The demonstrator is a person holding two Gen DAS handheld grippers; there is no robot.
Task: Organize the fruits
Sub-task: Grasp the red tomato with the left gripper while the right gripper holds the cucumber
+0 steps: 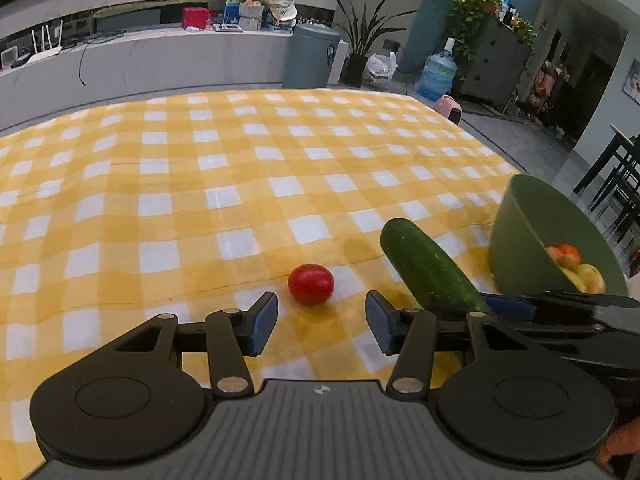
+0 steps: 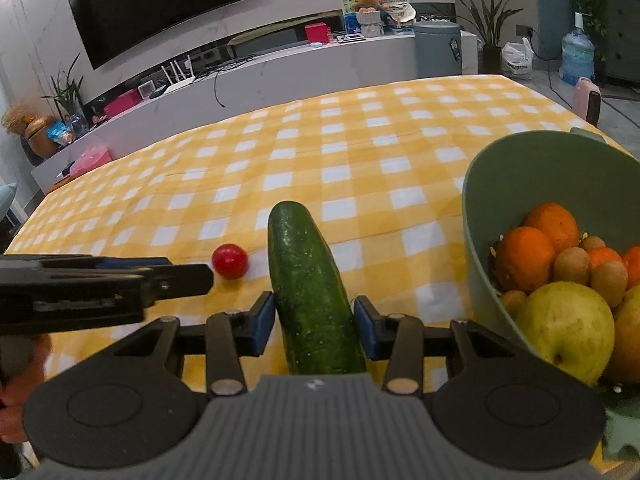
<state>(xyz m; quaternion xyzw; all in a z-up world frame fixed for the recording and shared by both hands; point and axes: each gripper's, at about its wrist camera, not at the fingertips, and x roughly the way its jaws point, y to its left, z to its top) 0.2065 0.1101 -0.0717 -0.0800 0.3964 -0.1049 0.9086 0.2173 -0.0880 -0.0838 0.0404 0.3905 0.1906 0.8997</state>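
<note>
The red tomato (image 1: 311,284) lies on the yellow-checked tablecloth (image 1: 240,184) just ahead of the left gripper (image 1: 322,322), in line with the gap between its two fingers but not yet between them. That claw stands spread, its blue pads clear of the tomato and holding nothing.

The right gripper (image 2: 314,326) is pinching a cucumber (image 2: 310,292): both blue pads press against the sides, and the dark green length juts forward from the jaws over the cloth. From the right wrist camera the tomato sits just left of the cucumber's far end, with the left claw's fingertip close beside it.

Near the table's right edge a green bowl (image 2: 520,168) stands tilted toward the grippers. Inside are oranges (image 2: 524,258), several brown kiwis (image 2: 608,282) and a yellow-green apple (image 2: 564,326) at the front.
</note>
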